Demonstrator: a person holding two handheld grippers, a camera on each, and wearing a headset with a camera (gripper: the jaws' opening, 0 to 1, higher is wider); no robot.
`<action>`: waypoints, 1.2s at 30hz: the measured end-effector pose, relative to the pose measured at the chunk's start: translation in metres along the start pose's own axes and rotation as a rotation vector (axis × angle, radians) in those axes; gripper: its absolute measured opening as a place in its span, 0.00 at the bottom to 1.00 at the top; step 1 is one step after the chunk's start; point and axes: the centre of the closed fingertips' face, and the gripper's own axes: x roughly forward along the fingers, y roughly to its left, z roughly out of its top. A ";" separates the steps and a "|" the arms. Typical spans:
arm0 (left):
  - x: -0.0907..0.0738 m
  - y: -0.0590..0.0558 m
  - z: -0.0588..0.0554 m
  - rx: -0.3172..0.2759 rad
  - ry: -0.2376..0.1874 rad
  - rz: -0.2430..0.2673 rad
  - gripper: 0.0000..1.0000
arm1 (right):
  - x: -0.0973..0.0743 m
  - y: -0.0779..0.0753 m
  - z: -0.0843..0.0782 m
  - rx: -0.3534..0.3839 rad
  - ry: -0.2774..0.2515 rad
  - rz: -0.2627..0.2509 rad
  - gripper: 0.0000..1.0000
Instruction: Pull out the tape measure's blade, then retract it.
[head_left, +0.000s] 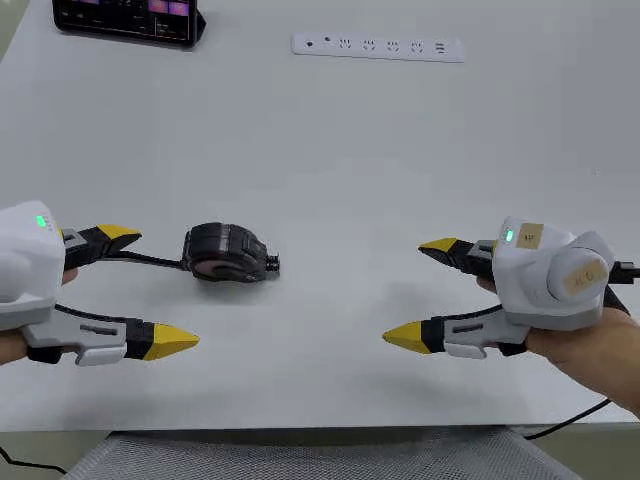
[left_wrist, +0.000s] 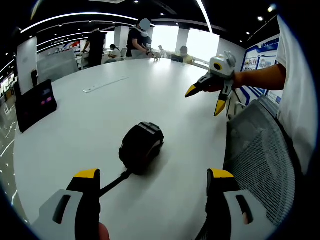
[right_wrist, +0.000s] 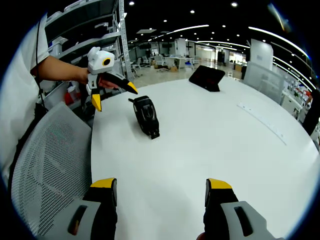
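A black tape measure lies on the white table, its strap trailing left and its blade tip pointing right. It also appears in the left gripper view as the tape measure and further off in the right gripper view, tape measure. My left gripper stands open just left of it, yellow tips apart, holding nothing. My right gripper is open too, well to the right of the tape measure, its tips facing it. Each gripper shows in the other's view: the right gripper and the left gripper.
A white power strip lies at the far middle of the table, a dark tablet at the far left. A grey mesh chair back sits below the table's near edge. People stand far off in the room.
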 end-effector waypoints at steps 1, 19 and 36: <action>0.001 0.001 0.000 0.005 0.005 0.000 0.85 | 0.001 0.000 0.002 -0.002 -0.001 0.004 0.70; 0.020 0.017 0.002 0.101 0.080 -0.044 0.82 | 0.025 -0.004 0.016 -0.078 0.008 0.065 0.71; 0.038 0.024 -0.002 0.194 0.187 -0.102 0.67 | 0.049 -0.005 0.022 -0.179 0.052 0.129 0.69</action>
